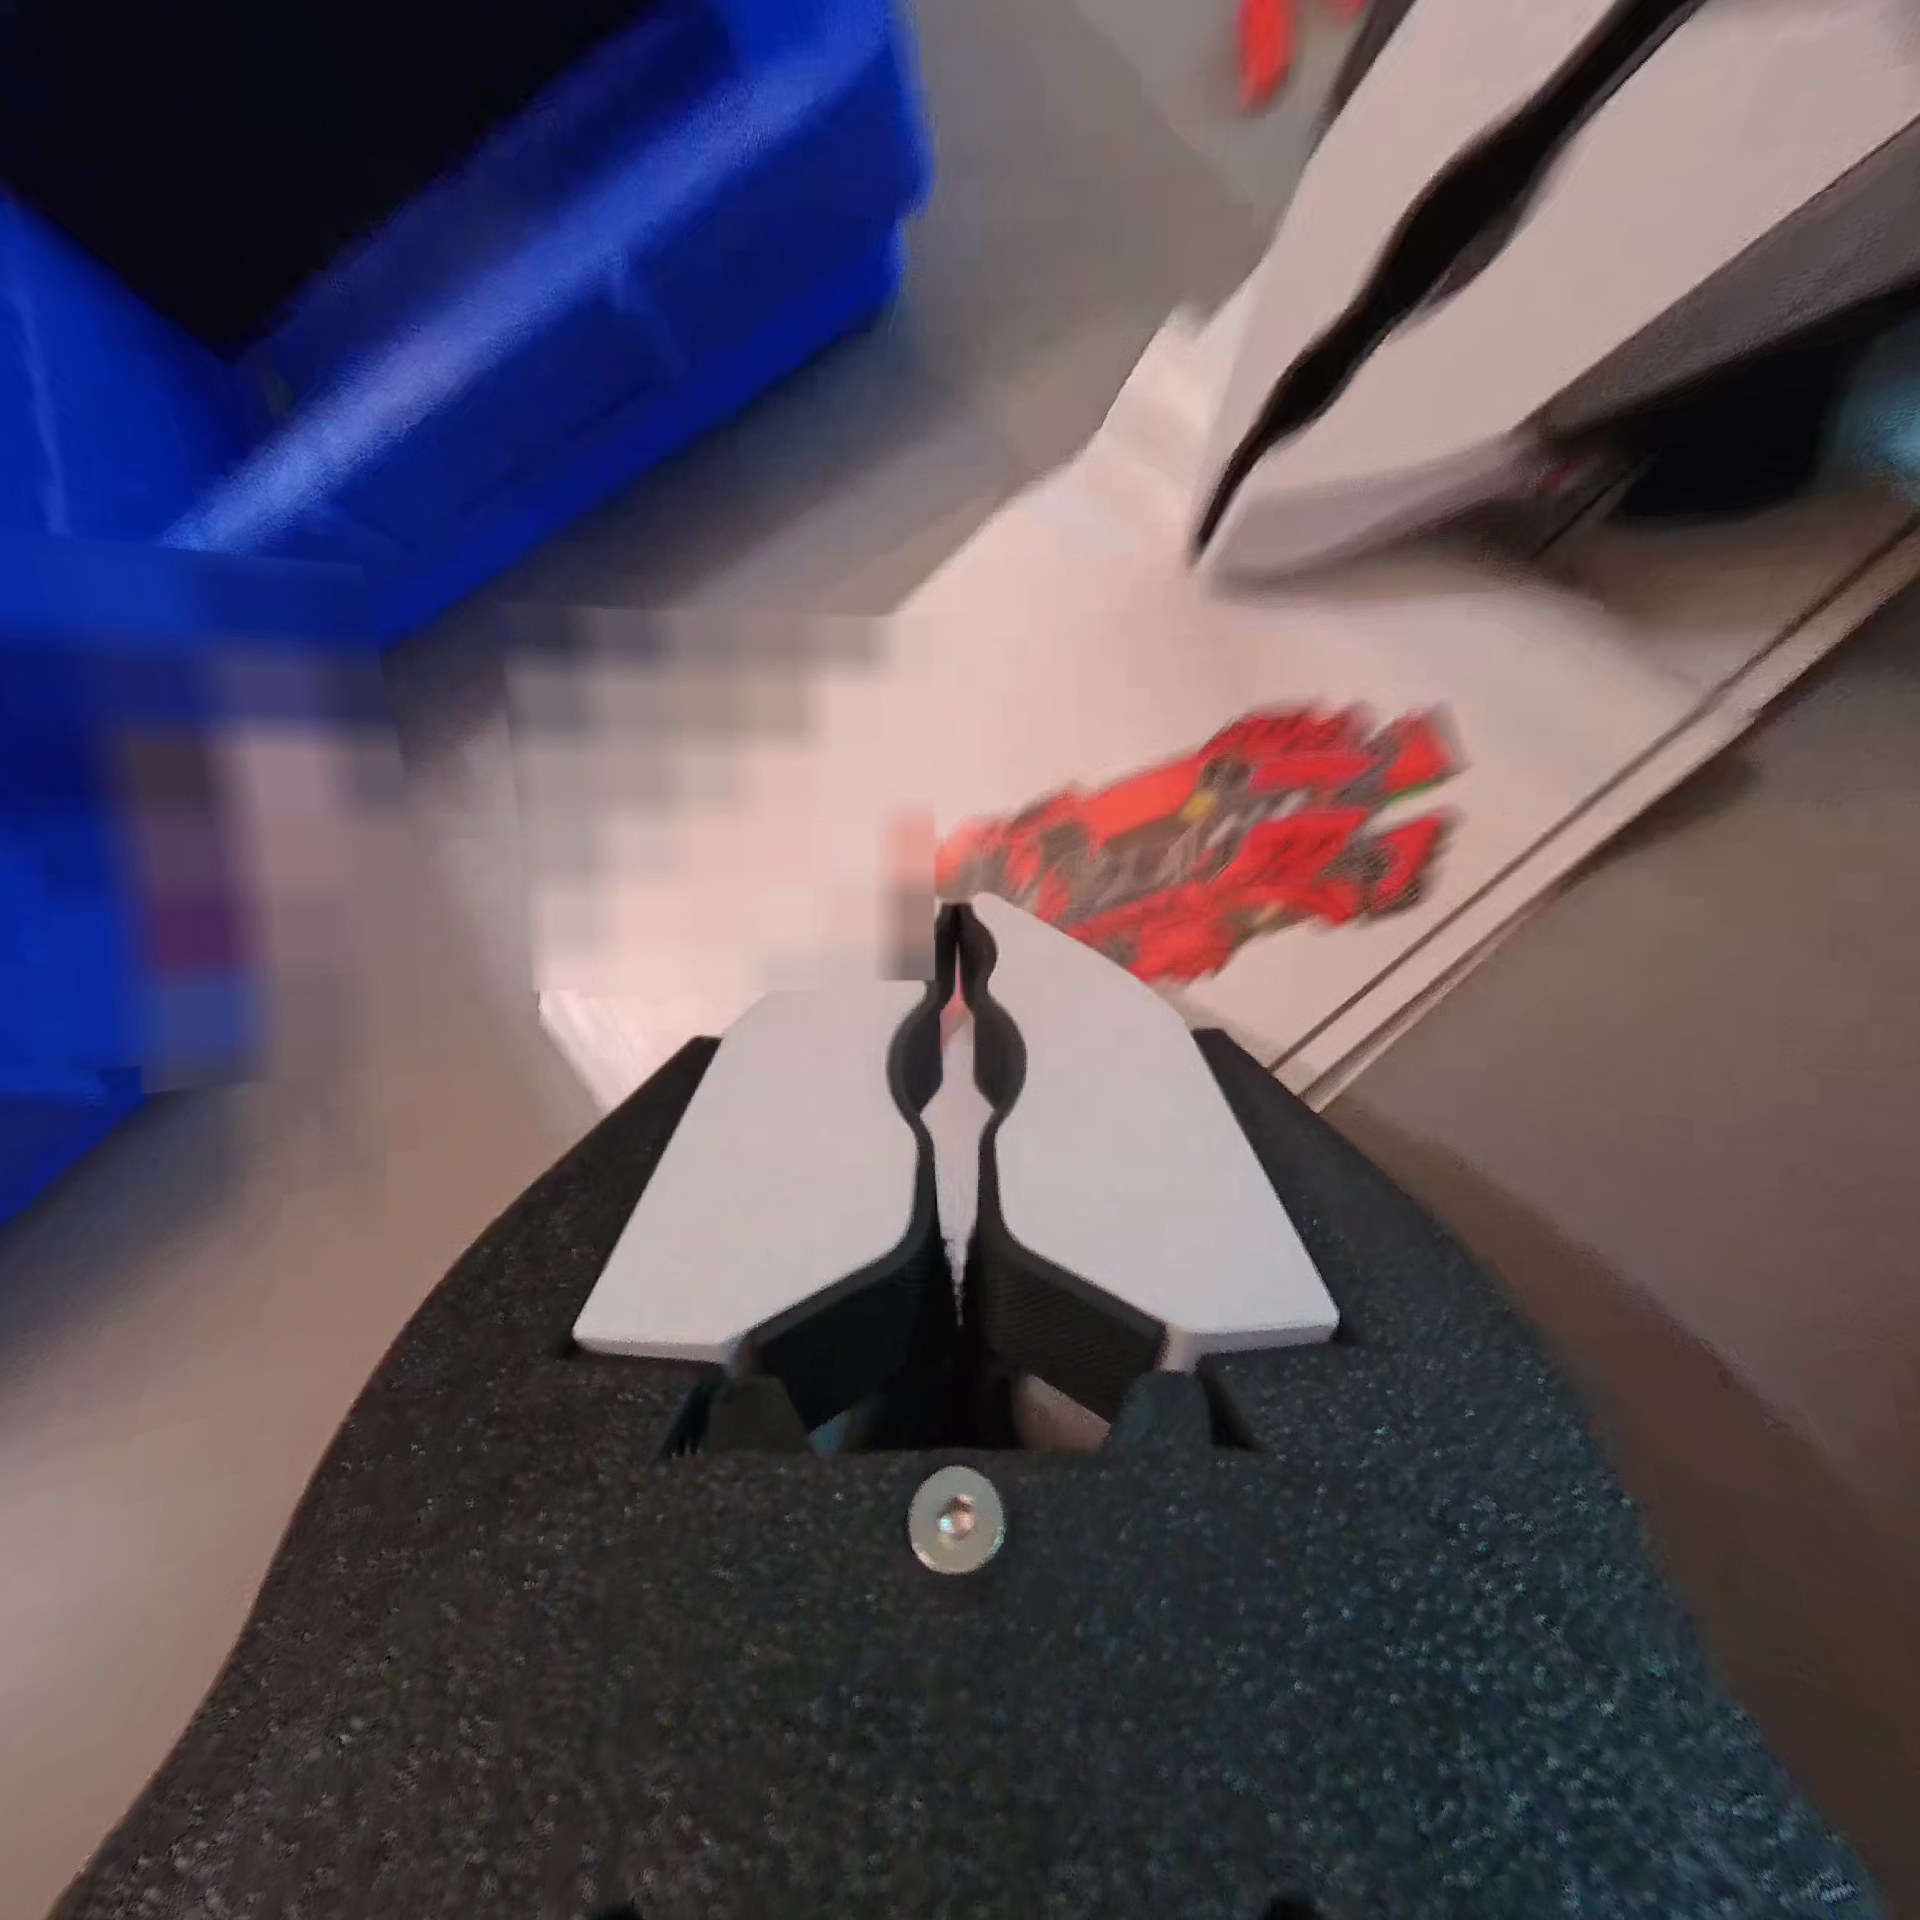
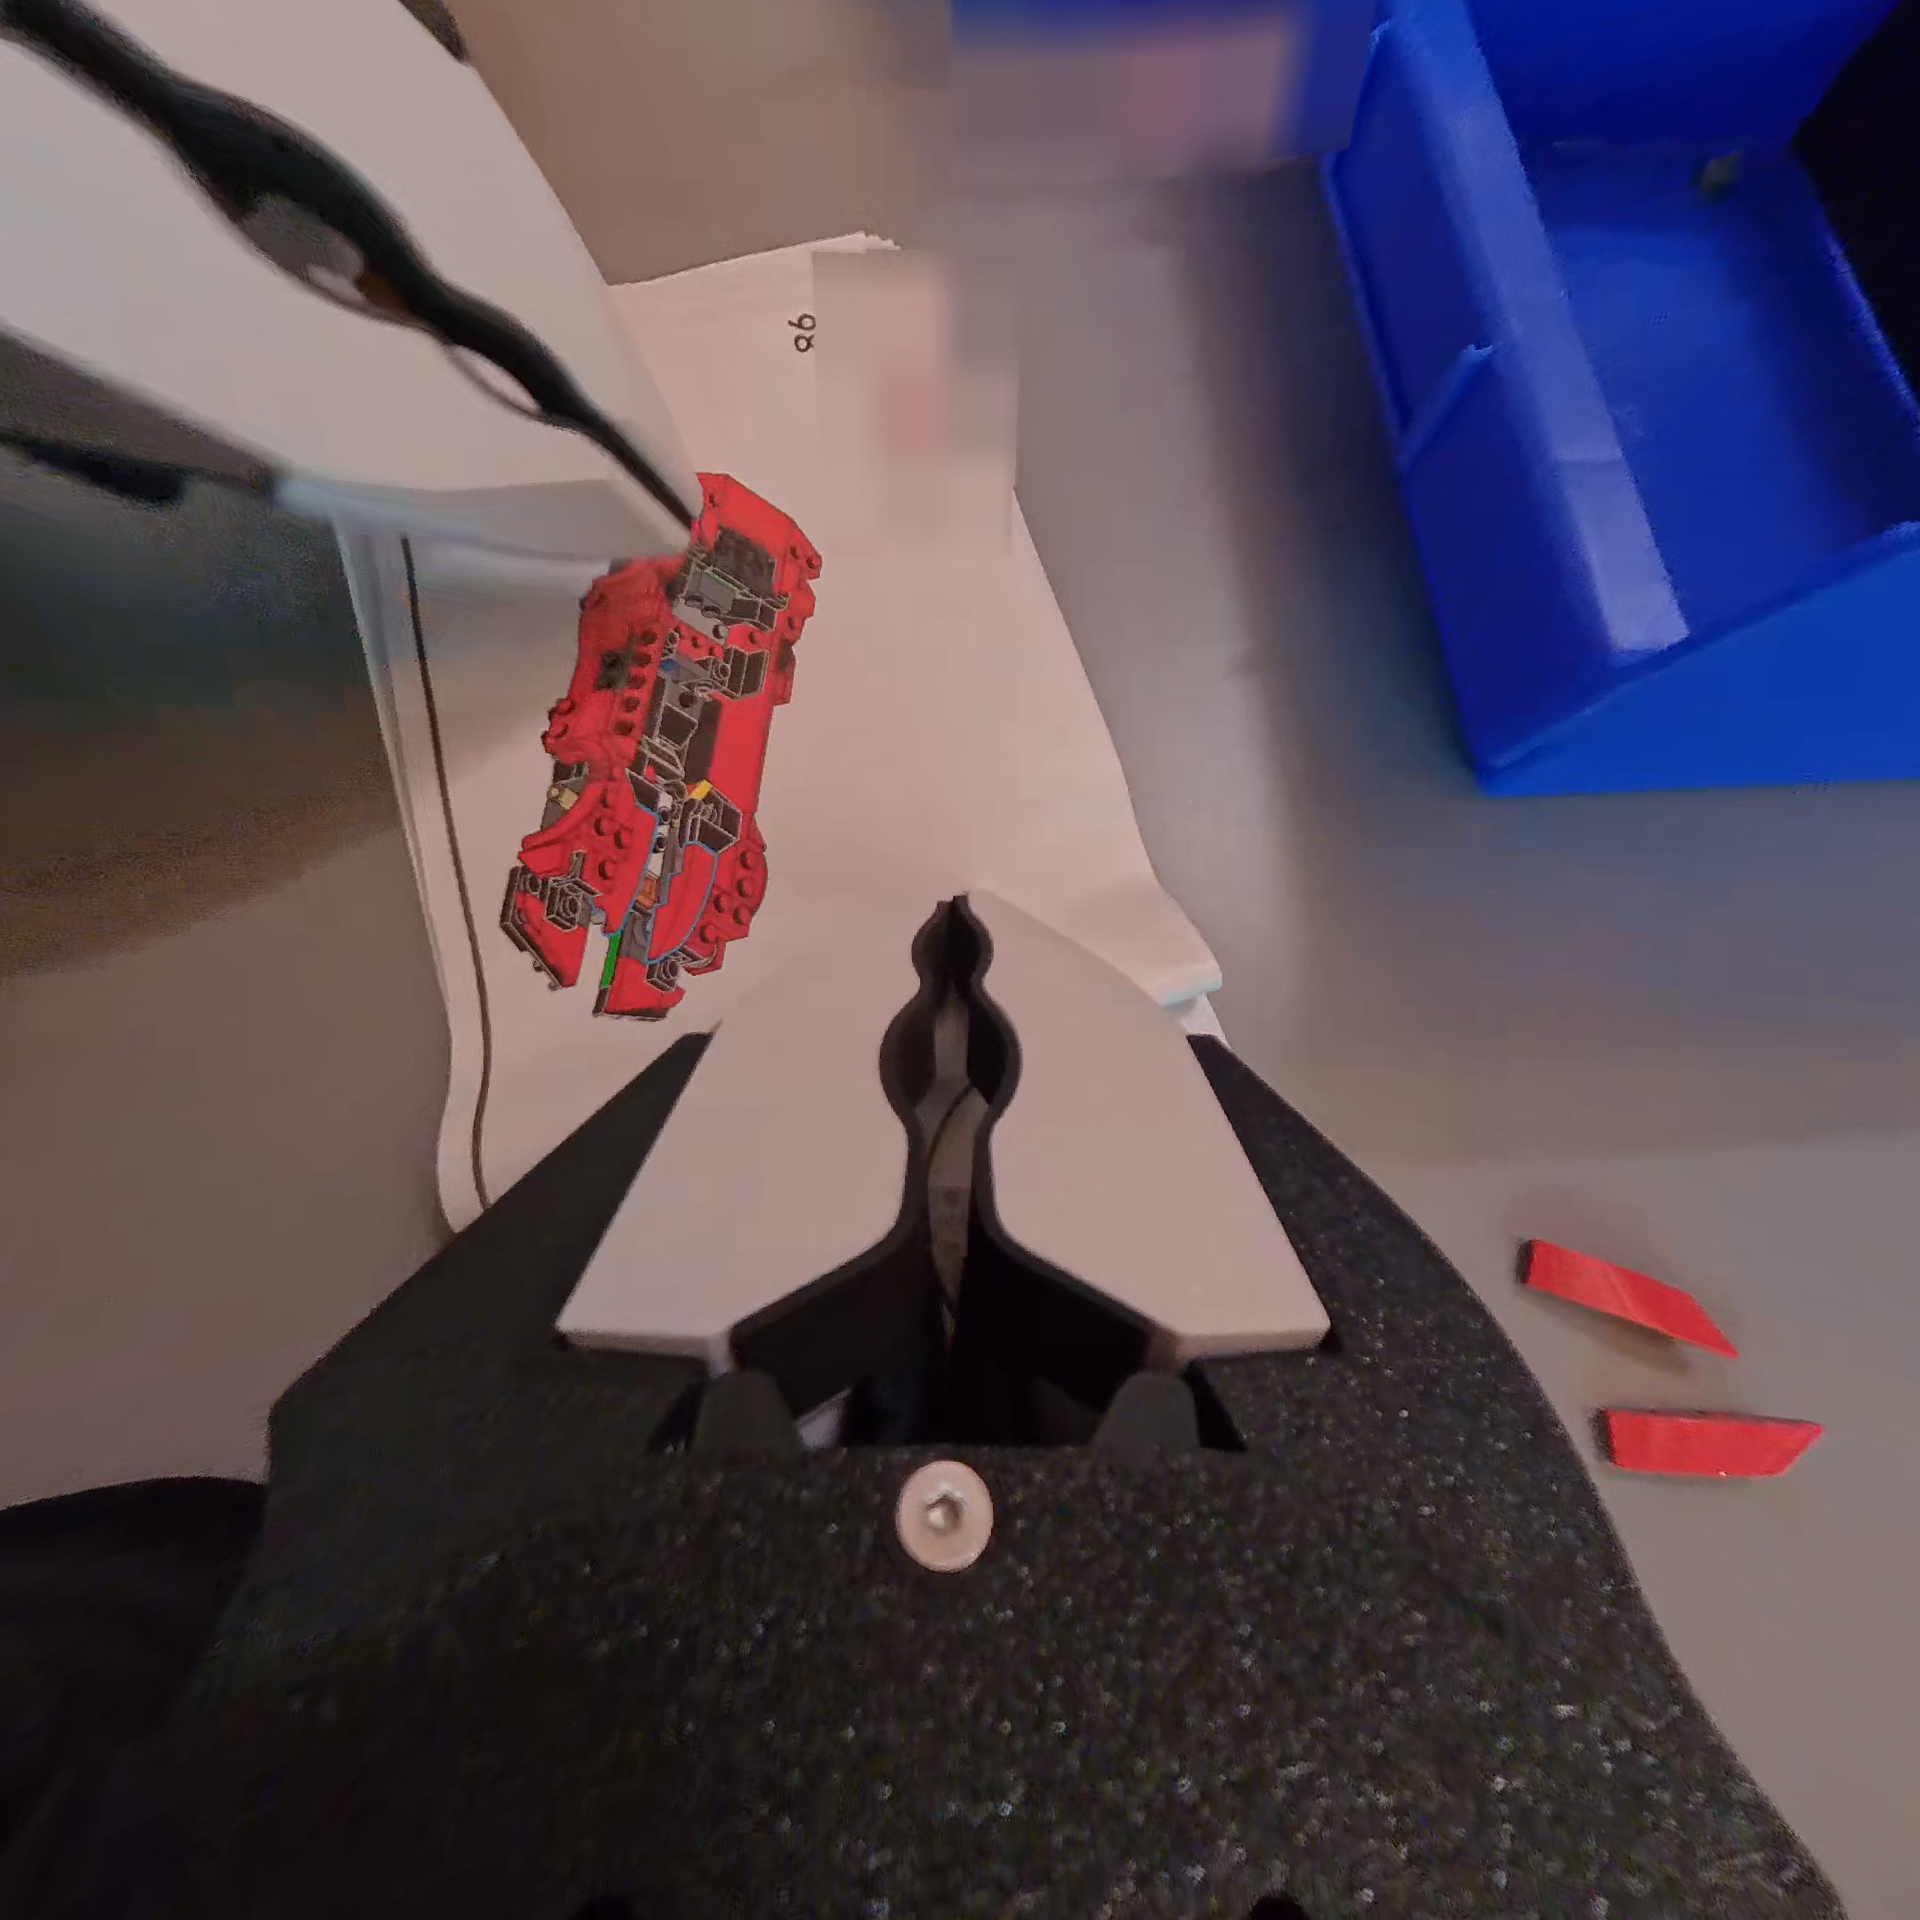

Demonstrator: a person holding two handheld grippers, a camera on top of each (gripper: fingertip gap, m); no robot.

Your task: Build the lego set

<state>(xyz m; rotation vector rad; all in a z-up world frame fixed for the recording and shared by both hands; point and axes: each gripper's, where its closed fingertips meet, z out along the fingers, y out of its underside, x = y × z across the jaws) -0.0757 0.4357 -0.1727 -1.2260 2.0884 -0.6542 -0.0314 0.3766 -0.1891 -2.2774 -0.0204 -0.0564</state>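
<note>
An open instruction booklet (image 2: 914, 748) lies on the grey table, showing a drawing of a red car (image 2: 665, 748). The booklet (image 1: 1039, 675) and the drawing (image 1: 1226, 831) also show, blurred, in the left wrist view. My left gripper (image 1: 954, 914) is shut with nothing visible between its fingers, hovering over the page; in the right wrist view its tips (image 2: 686, 514) sit at the drawing's far end. My right gripper (image 2: 958, 904) is shut over the page's near corner, and in the left wrist view (image 1: 1226, 520) it shows at upper right. Two loose red sloped lego pieces (image 2: 1621, 1299) (image 2: 1704, 1442) lie on the table right of my right gripper.
A blue plastic bin (image 2: 1558, 520) with dividers stands at the far right of the right wrist view and at the upper left of the left wrist view (image 1: 416, 364). A red shape (image 1: 1262, 52) shows blurred at the top edge. Grey tabletop (image 2: 1351, 935) lies around the booklet. From either gripper's tips it is about 5 centimetres to the drawing (image 1: 1226, 831). Seen from the right wrist view (image 2: 663, 812) as well.
</note>
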